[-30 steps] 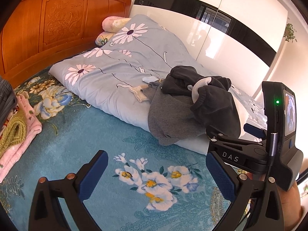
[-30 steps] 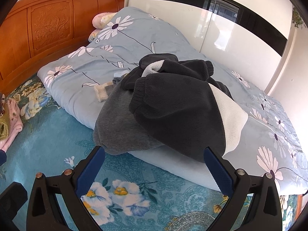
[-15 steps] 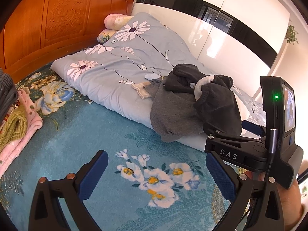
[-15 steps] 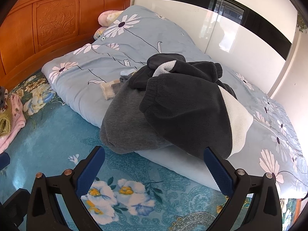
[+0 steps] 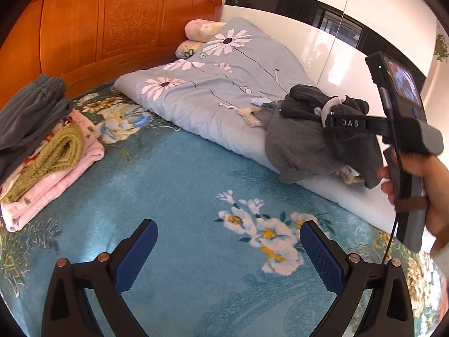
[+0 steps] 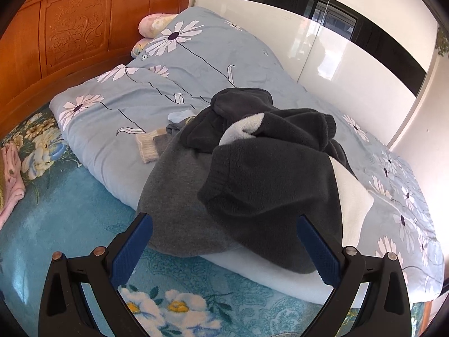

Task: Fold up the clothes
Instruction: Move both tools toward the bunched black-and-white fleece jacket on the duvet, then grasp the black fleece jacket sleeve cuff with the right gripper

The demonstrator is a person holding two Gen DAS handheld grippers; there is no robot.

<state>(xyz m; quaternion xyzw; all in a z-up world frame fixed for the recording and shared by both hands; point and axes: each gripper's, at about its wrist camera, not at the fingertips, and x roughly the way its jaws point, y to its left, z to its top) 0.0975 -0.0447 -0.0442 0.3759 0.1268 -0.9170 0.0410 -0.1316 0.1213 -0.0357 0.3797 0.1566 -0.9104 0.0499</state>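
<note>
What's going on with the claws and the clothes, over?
Left claw open, empty, over the blue blanket. Right claw open, empty, facing the dark fleece atop the grey sweater. Nothing folded from that pile. Nothing in the way.

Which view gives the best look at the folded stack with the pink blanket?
The left wrist view: the folded stack is nearly whole at the left, grey trousers on top, then green knit and pink blanket. The right wrist view catches only a pink sliver at the left edge.
</note>
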